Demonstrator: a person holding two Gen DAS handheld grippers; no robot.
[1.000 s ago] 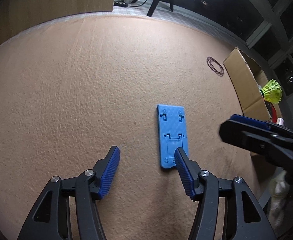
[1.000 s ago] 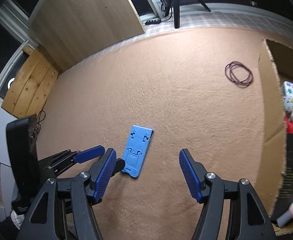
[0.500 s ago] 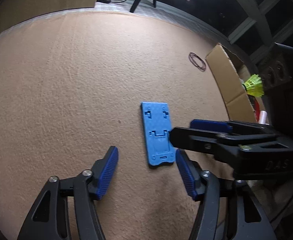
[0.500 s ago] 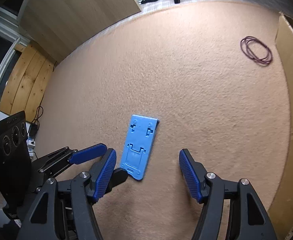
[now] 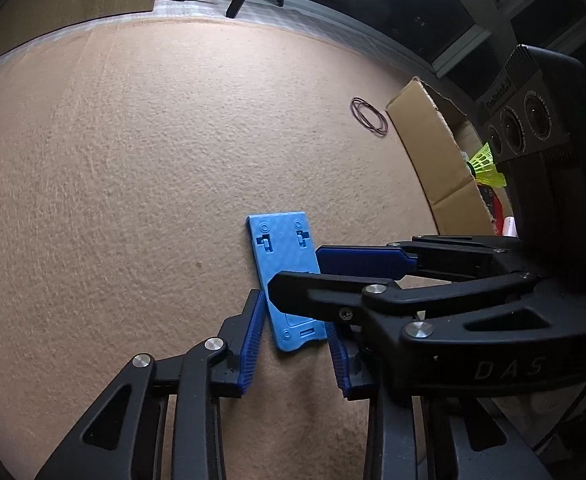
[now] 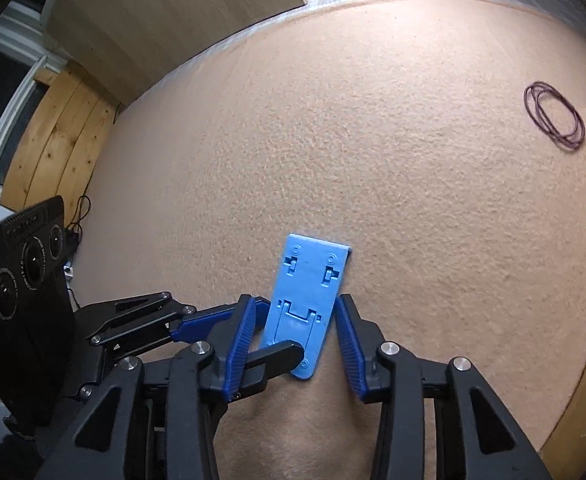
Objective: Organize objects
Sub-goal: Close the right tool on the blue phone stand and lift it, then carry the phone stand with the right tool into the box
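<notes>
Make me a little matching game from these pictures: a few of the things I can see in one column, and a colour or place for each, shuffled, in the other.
Things
1. flat plastic stand
2. loop of bands
3. shuttlecock
4. cardboard box

Descriptions
A. yellow-green, inside the box
B. dark purple, lying on the carpet beside the box
C. blue, flat on the carpet between both sets of fingers
D. brown, open at the carpet's right edge

Pairs: 1-C, 2-B, 3-A, 4-D
</notes>
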